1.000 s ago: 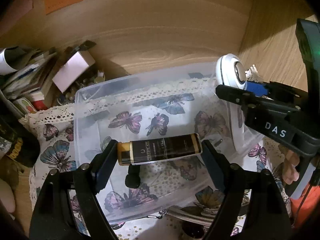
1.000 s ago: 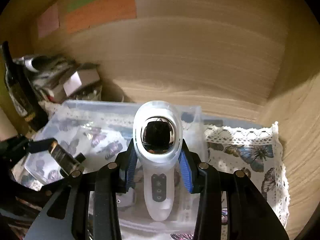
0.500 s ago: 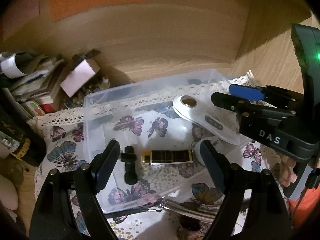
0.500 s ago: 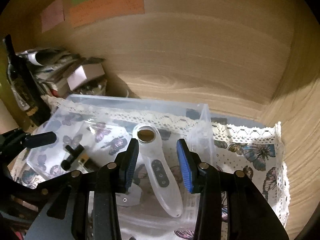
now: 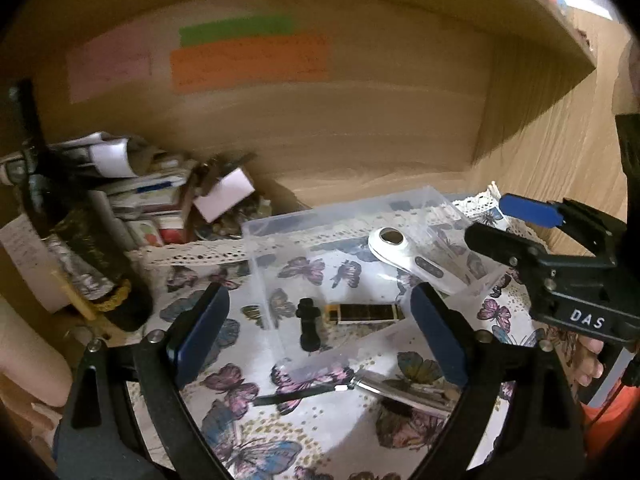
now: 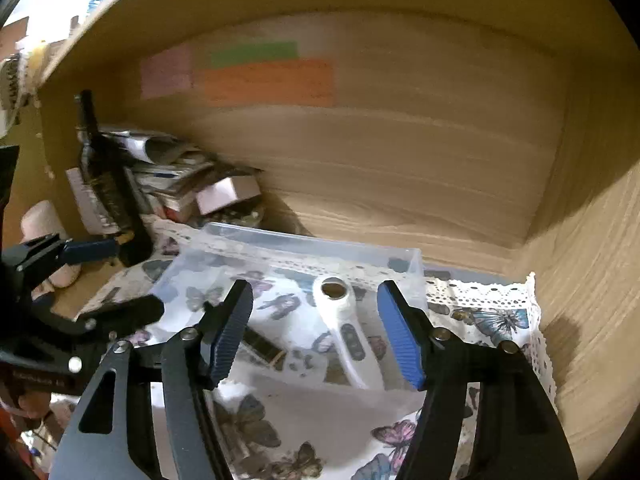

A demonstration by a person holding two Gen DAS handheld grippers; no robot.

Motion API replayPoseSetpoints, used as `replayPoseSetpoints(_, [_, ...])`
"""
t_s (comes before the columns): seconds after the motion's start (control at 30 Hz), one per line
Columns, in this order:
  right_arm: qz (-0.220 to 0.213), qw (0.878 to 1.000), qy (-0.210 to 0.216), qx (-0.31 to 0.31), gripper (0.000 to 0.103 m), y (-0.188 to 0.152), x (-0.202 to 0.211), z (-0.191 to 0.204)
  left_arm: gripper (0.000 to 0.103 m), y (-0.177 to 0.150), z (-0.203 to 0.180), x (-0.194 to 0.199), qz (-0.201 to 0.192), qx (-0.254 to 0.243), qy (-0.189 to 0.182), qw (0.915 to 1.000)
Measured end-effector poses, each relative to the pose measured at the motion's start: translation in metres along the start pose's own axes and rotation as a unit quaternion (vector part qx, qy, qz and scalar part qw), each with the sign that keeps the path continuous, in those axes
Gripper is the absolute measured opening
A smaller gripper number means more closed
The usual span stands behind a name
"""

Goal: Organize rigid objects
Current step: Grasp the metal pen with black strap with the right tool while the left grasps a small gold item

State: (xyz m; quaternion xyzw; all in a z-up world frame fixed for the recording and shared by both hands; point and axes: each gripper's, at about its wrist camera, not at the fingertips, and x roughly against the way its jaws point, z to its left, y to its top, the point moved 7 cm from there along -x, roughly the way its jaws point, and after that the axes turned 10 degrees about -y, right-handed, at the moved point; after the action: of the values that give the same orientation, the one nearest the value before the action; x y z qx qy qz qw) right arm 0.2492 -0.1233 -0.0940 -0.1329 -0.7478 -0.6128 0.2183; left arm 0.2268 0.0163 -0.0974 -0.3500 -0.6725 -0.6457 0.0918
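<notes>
Left wrist view: both the left gripper [image 5: 318, 330] and right gripper [image 6: 316, 330] gape wide, empty, above the bin [image 5: 344, 210], where bottle [image 5: 364, 314] and white device [image 5: 412, 260] lie flat, apparently just deposited.

butterfly-print cloth [image 5: 248, 392], white massager [image 5: 408, 258], black-gold bottle [image 5: 366, 314], clear bin [image 5: 344, 210].

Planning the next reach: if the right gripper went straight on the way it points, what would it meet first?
Most likely the white handheld device lying in the clear plastic bin, which sits centred between the open jaws of the right gripper. Depth is unclear.
</notes>
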Motion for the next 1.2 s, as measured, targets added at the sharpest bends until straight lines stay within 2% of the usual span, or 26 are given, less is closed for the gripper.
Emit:
replayPoseSetpoints(0.2, [-0.013,1.000,0.017,0.009,0.067,-0.008,0.022,0.015,0.094,-0.005,0.007,0.026,-0.020,0.003,0.014,0.9997])
replayPoseSetpoints(0.33, [-0.007,1.000,0.024,0.018,0.067,-0.022,0.028,0.027,0.096,-0.016,0.016,0.033,-0.019,0.006,0.026,0.9995])
replayPoseSetpoints(0.5, [0.018,0.999,0.036,0.025,0.067,-0.049,0.026,0.042,0.096,-0.041,0.036,0.026,0.013,0.020,0.035,0.9991])
replayPoseSetpoints(0.67, [0.062,0.997,0.044,0.033,0.066,-0.081,0.012,0.056,0.096,-0.070,0.050,0.011,0.052,0.035,0.033,0.9975])
replayPoseSetpoints(0.87, [0.110,0.991,0.067,0.034,0.053,-0.110,0.000,0.067,0.096,-0.097,0.052,-0.004,0.091,0.054,0.009,0.9944])
replayPoseSetpoints(0.97, [0.117,0.990,0.069,0.036,0.049,-0.116,0.001,0.070,0.085,-0.103,0.040,-0.011,0.111,0.059,-0.008,0.9920])
replayPoseSetpoints(1.07, [0.126,0.989,0.074,0.036,0.037,-0.123,-0.001,0.067,0.079,-0.105,0.019,-0.020,0.123,0.037,-0.030,0.9913])
replayPoseSetpoints(1.13, [0.137,0.987,0.076,0.041,0.024,-0.130,-0.001,0.065,0.071,-0.106,0.006,-0.025,0.130,0.028,-0.047,0.9900])
replayPoseSetpoints(1.2, [0.145,0.986,0.073,0.040,0.022,-0.135,-0.002,0.061,0.066,-0.107,-0.008,-0.030,0.138,0.017,-0.065,0.9881])
